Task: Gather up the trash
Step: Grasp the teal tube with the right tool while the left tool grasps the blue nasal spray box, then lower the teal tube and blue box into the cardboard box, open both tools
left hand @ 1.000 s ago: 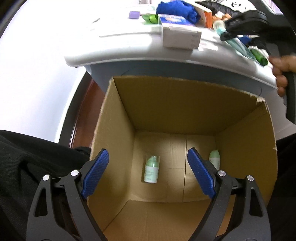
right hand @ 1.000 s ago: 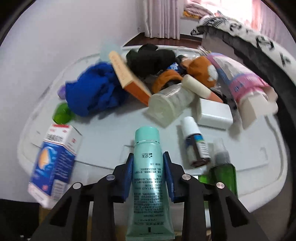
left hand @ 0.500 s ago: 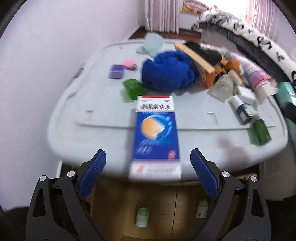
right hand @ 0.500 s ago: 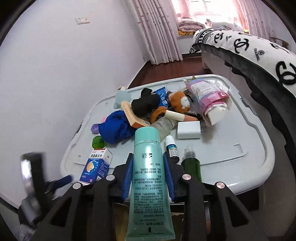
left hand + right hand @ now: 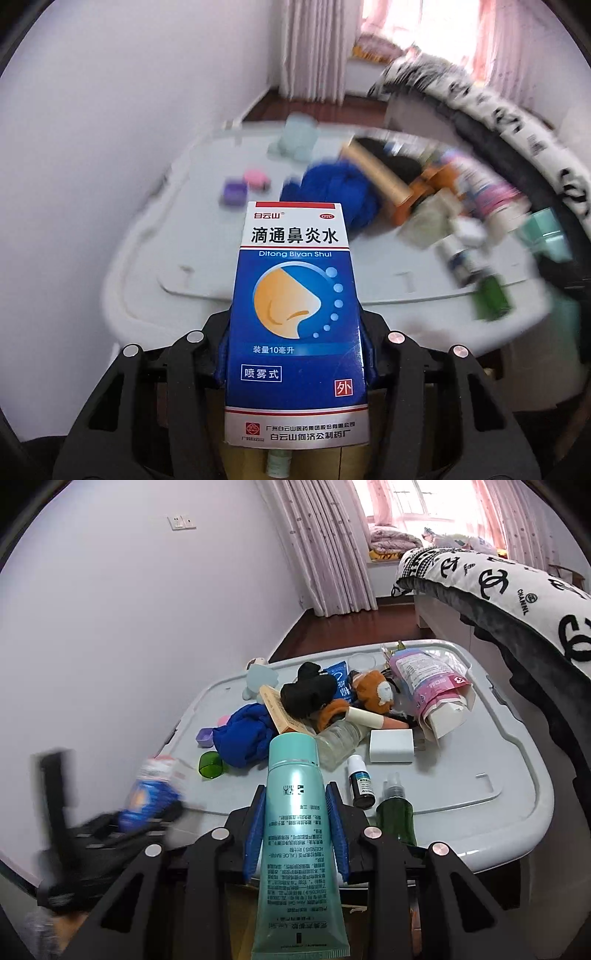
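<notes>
A blue and white medicine box [image 5: 295,258] stands upright between the blue pads of my left gripper [image 5: 295,354]. The jaws are closing and the pads press on its two sides. The same box [image 5: 147,797] and left gripper [image 5: 122,819] show blurred at the lower left of the right wrist view, at the lid's near corner. My right gripper [image 5: 295,827] is shut on a teal tube [image 5: 299,886], cap pointing away from me. Both grippers hang at the near edge of a grey bin lid [image 5: 461,775].
The lid carries a blue cloth [image 5: 243,738], a green cap [image 5: 210,764], a small dropper bottle [image 5: 362,782], a green spray bottle [image 5: 397,812], a white block [image 5: 391,746] and a pink pouch [image 5: 428,679]. A bed [image 5: 517,590] runs along the right. Cardboard [image 5: 232,458] shows below the left gripper.
My left gripper rose from over the cardboard box to the lid's edge and closed on the blue medicine box. The right gripper lifted and tilted up, still holding the teal tube.
</notes>
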Available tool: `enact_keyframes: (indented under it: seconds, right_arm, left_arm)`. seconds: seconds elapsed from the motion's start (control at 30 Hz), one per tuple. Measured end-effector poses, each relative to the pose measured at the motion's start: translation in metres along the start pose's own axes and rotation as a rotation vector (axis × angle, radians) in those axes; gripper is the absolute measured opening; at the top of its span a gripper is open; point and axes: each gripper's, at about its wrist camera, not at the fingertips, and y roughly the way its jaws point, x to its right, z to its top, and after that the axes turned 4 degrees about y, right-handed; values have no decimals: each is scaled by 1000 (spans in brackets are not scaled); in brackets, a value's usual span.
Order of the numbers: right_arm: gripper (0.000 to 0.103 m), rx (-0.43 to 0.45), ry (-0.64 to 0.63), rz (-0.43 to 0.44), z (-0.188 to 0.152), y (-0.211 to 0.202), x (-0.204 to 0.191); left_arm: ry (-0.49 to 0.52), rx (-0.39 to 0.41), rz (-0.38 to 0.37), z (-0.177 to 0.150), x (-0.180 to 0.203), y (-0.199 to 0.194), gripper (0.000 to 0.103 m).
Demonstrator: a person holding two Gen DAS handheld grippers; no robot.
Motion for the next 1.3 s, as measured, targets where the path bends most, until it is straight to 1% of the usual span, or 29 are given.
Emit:
enact_keyframes:
  seconds: [0.1,0.17,0.23,0.3,0.37,0.4,0.47,0.5,0.57,0.63,0.7,0.8,0.83,0.87,0.9,0.93,1.0,1.1,1.2,1.23,1.3]
  right_arm:
    - [32,25,6,-3,-11,-13,0]
    - [32,41,23,-8,-27,-28,-1]
    - [32,48,32,-10,-48,-45,-6]
    - [32,53,23,-18,-67,-60,-14]
    - [32,46,20,-24,-86,-70,-18]
    - [32,28,21,-31,-100,-72,-20]
    - [32,-23,25,-42,-116,-66,-18]
    - [32,-77,36,-46,-127,-56,-15]
    - [32,-157,66,-54,-140,-39,-9]
    - [32,-238,105,-53,-151,-22,-3]
    - [32,-278,113,-60,-157,-14,-1]
    - [33,-307,102,-75,-159,-8,-3]
    - [35,-313,100,-87,-160,-7,-3]
    - [51,-317,98,-95,-160,-6,-3]
    - [62,-311,97,-107,-159,-6,-4]
    - [62,-290,95,-115,-157,-9,-4]
    - [62,-249,86,-116,-150,-15,-2]
    - [62,-199,89,-104,-129,-22,2]
    - [62,-162,81,-135,-92,-21,16]
    - [62,-155,71,-157,-74,-15,24]
    - [62,-173,49,-207,-44,-1,36]
  left_arm:
    - [14,91,-24,-2,0,-54,50]
    - [32,137,-24,-14,3,-83,50]
    - [46,149,-24,-36,5,-102,50]
    - [61,130,-17,-57,8,-105,50]
    - [79,79,-20,-88,13,-97,50]
    - [92,46,-19,-102,16,-89,50]
    - [120,-62,-17,-129,21,-62,50]
    - [126,-98,-13,-136,22,-53,50]
    - [140,-188,14,-148,18,-29,50]
    - [123,-245,-5,-153,15,-15,50]
    - [123,-282,-1,-158,15,-8,50]
    - [133,-322,-9,-161,17,-5,51]
    - [143,-343,0,-163,19,0,55]
    - [155,-367,13,-165,22,4,62]
    - [166,-385,33,-168,22,7,77]
    - [181,-390,58,-169,24,7,79]
    - [185,-381,53,-168,24,7,79]
    - [184,-369,49,-167,24,4,80]
    - [168,-376,29,-166,23,6,80]
    - [162,-379,27,-166,22,7,80]
    - [155,-381,22,-165,21,8,80]
